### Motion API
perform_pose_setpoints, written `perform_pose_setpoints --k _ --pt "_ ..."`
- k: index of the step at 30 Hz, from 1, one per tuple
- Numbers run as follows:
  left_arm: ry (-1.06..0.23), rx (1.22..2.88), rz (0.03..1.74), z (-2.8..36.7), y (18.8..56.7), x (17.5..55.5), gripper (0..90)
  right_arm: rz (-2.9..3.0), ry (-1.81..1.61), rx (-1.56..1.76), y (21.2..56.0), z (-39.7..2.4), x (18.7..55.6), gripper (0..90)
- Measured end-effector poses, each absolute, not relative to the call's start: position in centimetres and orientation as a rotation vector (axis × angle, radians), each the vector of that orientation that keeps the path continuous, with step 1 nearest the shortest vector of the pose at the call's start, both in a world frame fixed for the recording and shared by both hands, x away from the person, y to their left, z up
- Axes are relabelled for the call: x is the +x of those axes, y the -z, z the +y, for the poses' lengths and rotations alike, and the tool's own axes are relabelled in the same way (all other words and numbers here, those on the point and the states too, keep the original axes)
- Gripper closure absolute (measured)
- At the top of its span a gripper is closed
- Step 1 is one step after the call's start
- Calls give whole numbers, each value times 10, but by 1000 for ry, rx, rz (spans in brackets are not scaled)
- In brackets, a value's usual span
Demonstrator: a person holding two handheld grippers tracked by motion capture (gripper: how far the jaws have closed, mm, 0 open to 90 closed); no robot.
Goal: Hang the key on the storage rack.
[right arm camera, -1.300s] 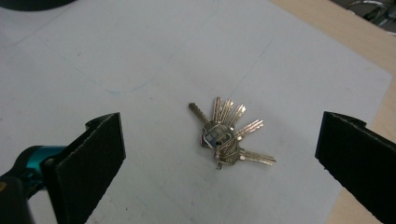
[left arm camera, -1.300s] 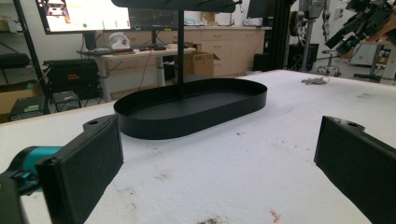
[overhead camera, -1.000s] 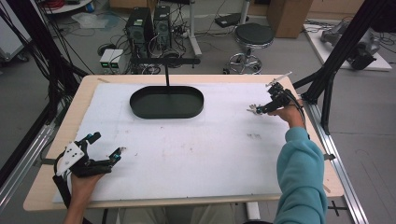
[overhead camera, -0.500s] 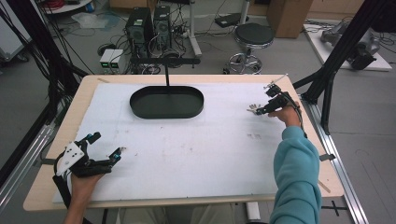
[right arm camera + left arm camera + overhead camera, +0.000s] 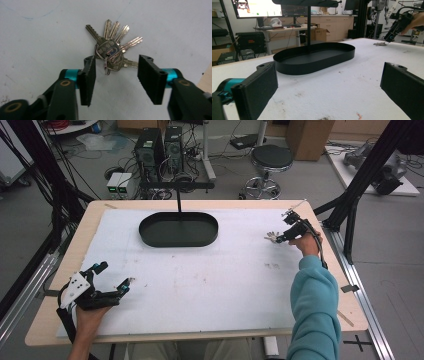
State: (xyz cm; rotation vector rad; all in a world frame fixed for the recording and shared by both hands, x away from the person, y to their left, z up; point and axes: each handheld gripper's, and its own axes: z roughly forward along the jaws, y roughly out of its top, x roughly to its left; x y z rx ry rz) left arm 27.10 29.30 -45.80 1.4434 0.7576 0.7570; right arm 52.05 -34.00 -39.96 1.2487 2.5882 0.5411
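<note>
A bunch of silver keys on a ring lies flat on the white table cover at the right. My right gripper points down over it with the ring and key heads between its jaws. The jaws have just been closing, but the pads stand clear of the keys on both sides. That gripper is held by a hand in a teal sleeve. My left gripper rests open near the front left corner, with nothing between its jaws.
A black oval tray stands at the back middle of the table, with a thin black post rising from it. The table's right edge runs close beside the keys. Black frame struts stand at both sides.
The right hand has shifted only slightly over the keys. The left gripper has stayed where it was.
</note>
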Motion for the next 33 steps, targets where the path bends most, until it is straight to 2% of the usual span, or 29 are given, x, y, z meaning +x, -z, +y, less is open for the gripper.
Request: perform_pose_setpoints --k 2,3,4,7,12,21,33 --pt "-757 1443 758 293 458 271 17 2592 -544 1239 400 -340 521 531" --pt "-755 1443 760 293 458 271 17 2598 -536 1240 401 -339 521 576" --pt "-757 1443 759 293 458 271 17 2598 -536 1240 401 -339 521 576" --pt "-757 1443 759 293 458 271 17 2605 -532 1243 402 -339 522 651" --pt "-755 1443 759 293 458 271 17 2604 -514 1271 403 -339 523 679" --pt "-752 1439 761 293 458 271 17 2622 -524 1274 405 -338 523 795" --pt "-755 1439 762 293 458 271 17 2629 -519 1259 403 -336 523 865"
